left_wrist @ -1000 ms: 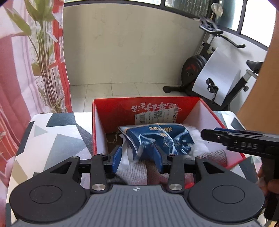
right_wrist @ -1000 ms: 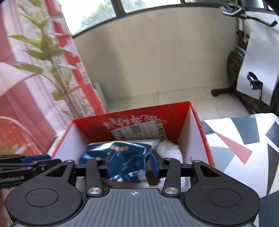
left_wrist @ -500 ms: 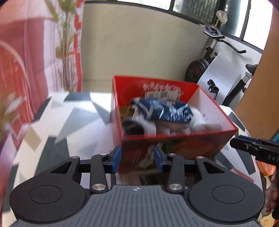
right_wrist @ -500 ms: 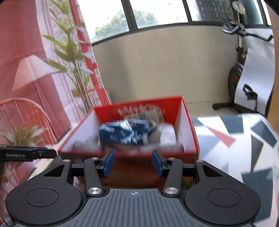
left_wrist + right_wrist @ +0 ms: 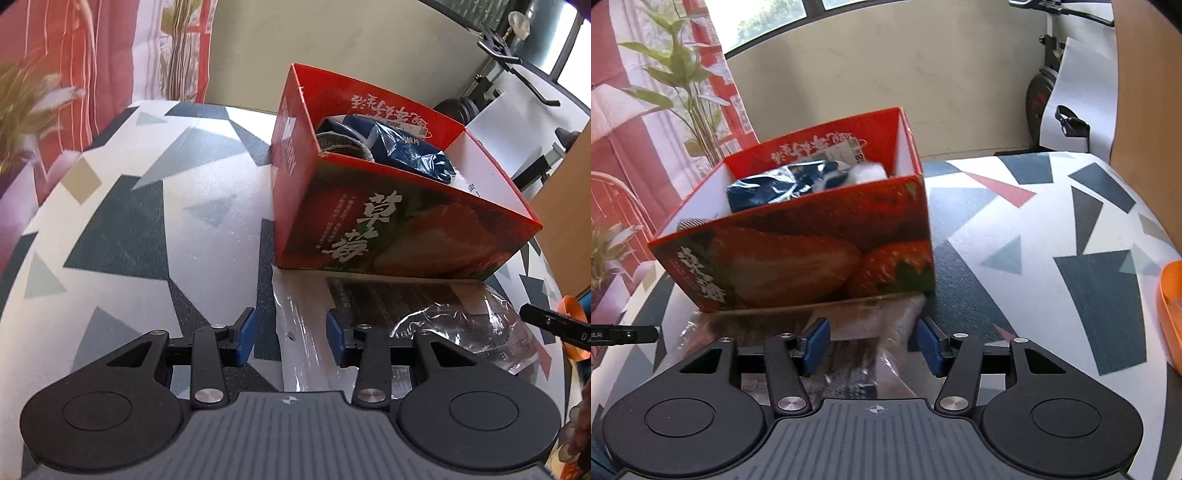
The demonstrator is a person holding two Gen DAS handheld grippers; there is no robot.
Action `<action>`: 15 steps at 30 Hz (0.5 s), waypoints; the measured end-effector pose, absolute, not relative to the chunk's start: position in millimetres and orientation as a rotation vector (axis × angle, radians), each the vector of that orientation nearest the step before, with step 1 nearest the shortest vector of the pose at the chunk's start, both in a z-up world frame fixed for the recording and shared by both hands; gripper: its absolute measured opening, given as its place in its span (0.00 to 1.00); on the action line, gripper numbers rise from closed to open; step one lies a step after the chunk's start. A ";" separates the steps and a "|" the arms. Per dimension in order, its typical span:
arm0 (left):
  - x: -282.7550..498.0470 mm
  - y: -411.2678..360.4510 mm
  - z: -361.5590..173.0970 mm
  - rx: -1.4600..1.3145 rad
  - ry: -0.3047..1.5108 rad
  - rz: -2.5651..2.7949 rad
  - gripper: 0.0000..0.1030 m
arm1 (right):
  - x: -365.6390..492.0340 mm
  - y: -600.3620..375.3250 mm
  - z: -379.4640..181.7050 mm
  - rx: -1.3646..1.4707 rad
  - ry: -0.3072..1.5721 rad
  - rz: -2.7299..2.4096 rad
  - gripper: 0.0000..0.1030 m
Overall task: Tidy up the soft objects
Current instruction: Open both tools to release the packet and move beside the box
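A: How far along are you?

B: Your red strawberry-printed cardboard box point(image 5: 388, 221) already holds a blue crinkly plastic packet point(image 5: 410, 147) and a grey knitted piece point(image 5: 340, 142). A clear flat plastic-wrapped package point(image 5: 424, 314) is left on the table, against the box's near wall.

A: Its lie?

B: Flat, its long axis along that wall. Your left gripper point(image 5: 290, 338) straddles one end and your right gripper point(image 5: 873, 345) the other, both parted and empty; the right's jaws have just been opening.
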State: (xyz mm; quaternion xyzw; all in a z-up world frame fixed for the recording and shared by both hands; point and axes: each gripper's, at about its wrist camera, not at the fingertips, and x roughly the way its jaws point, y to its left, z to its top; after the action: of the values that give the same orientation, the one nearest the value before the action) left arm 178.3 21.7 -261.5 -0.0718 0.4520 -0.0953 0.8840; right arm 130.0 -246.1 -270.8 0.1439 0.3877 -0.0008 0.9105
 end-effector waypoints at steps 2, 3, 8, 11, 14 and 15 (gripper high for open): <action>177.6 22.0 -262.7 -0.165 0.942 -0.208 0.42 | 133.9 -247.0 -273.6 0.300 0.810 0.002 0.49; 177.6 21.9 -262.8 -0.177 0.945 -0.214 0.42 | 135.8 -246.1 -275.4 0.299 0.816 0.004 0.49; 175.6 8.7 -266.2 -0.164 0.955 -0.252 0.48 | 144.8 -241.0 -284.6 0.283 0.846 0.007 0.50; 176.6 5.3 -274.8 -0.173 0.982 -0.262 0.48 | 149.5 -241.2 -292.2 0.291 0.871 0.011 0.50; 178.5 6.2 -282.0 -0.187 1.005 -0.262 0.48 | 151.3 -241.0 -298.2 0.298 0.885 0.026 0.50; 179.3 6.4 -283.6 -0.192 1.010 -0.260 0.48 | 152.1 -240.8 -299.6 0.302 0.888 0.033 0.50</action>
State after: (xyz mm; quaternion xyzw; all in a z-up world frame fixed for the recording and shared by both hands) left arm 179.3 6.4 -283.6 -0.0917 0.4816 -0.1240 0.8627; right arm 152.1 -240.8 -299.6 0.1454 0.4280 0.0158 0.8919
